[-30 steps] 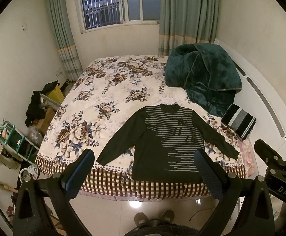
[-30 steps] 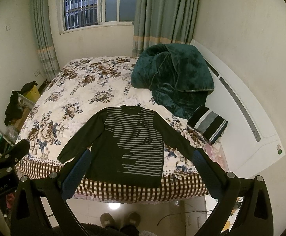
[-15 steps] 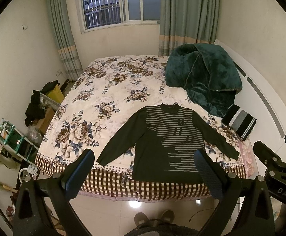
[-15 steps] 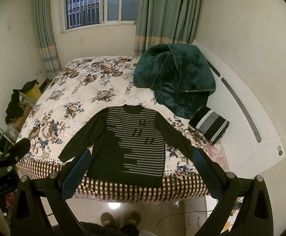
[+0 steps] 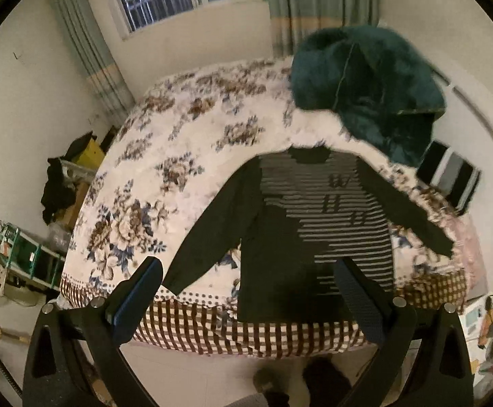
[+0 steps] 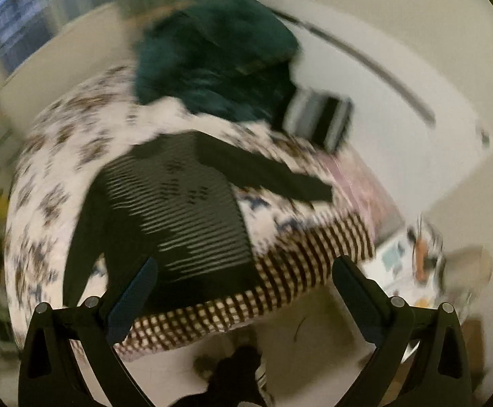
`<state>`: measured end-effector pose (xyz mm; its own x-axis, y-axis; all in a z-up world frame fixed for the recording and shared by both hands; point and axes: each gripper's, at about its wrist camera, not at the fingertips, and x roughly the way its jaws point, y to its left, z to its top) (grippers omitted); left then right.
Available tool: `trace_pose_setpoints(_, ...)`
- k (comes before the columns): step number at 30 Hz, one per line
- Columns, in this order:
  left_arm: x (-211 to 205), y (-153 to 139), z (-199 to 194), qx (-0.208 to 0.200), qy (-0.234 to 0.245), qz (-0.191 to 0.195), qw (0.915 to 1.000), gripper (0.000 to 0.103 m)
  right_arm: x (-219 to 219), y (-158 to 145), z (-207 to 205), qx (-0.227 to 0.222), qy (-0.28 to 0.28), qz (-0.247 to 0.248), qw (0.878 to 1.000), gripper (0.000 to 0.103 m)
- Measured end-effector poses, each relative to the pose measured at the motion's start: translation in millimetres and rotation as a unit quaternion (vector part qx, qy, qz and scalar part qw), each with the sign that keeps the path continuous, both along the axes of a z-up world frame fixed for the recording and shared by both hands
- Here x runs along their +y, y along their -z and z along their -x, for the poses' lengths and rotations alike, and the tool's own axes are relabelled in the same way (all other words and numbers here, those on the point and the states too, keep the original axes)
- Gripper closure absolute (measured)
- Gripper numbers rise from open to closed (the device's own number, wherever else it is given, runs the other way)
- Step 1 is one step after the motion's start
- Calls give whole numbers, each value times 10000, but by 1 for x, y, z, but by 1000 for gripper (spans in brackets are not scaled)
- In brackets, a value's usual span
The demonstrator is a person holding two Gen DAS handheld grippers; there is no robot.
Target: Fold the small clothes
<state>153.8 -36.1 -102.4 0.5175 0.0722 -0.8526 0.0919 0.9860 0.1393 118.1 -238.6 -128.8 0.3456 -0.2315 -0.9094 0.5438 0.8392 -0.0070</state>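
left wrist view: the left gripper [image 5: 246,291] hangs with fingers spread and empty, over the sweater [image 5: 300,237] lying flat at the bed's [image 5: 178,142] near edge. right wrist view: the right gripper [image 6: 243,281] is likewise spread and empty, the sweater [image 6: 178,217] badly blurred, so a grab could miss the sleeve or drag the hem off the edge.

Dark letters on sweater [image 5: 314,224] chest, too blurred to read.

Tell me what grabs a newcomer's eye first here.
A dark long-sleeved sweater with pale stripes lies spread flat at the near edge of the floral-quilted bed. Behind it a rumpled dark-green plush blanket is heaped near the headboard. Both tongs hang open, empty.
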Motion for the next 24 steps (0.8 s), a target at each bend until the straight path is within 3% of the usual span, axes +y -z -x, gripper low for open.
trace_pose_setpoints(4, -20, 64, -44, 451, -256, -253, 9983, 0, -105, 97, 0, 314, 1218, -725, 9894, 0)
trace_pose_setpoints(9, -42, 145, -102, 946, -723, -521, 9915, 0, -232, 225, -9, 366, 2574, -1638, 9516, 0)
trace_pose_setpoints(14, -59, 244, -153, 1497, -1081, -568, 9812, 0, -315, 347, -38, 276, 3435, -2117, 9146, 8)
trace_pose_setpoints(16, -67, 275, -164, 1651, -1196, -606, 9771, 0, -346, 398, -49, 251, 3774, -2317, 8962, 22)
trace_pose_setpoints(19, -75, 325, -181, 1931, -1366, -610, 9697, 0, -378, 469, -64, 101, 4264, -2693, 8635, 30)
trace_pose_setpoints(20, -80, 339, -187, 2024, -1411, -592, 9673, 0, -385, 486, -69, 33, 4364, -2741, 8570, 32)
trace_pose_setpoints(23, -82, 369, -197, 2173, -1459, -545, 9636, 0, -395, 509, -78, -247, 4626, -2631, 8463, 51)
trace_pose_setpoints(24, -85, 373, -200, 2186, -1444, -526, 9636, 0, -396, 508, -82, -376, 4701, -2453, 8470, 71)
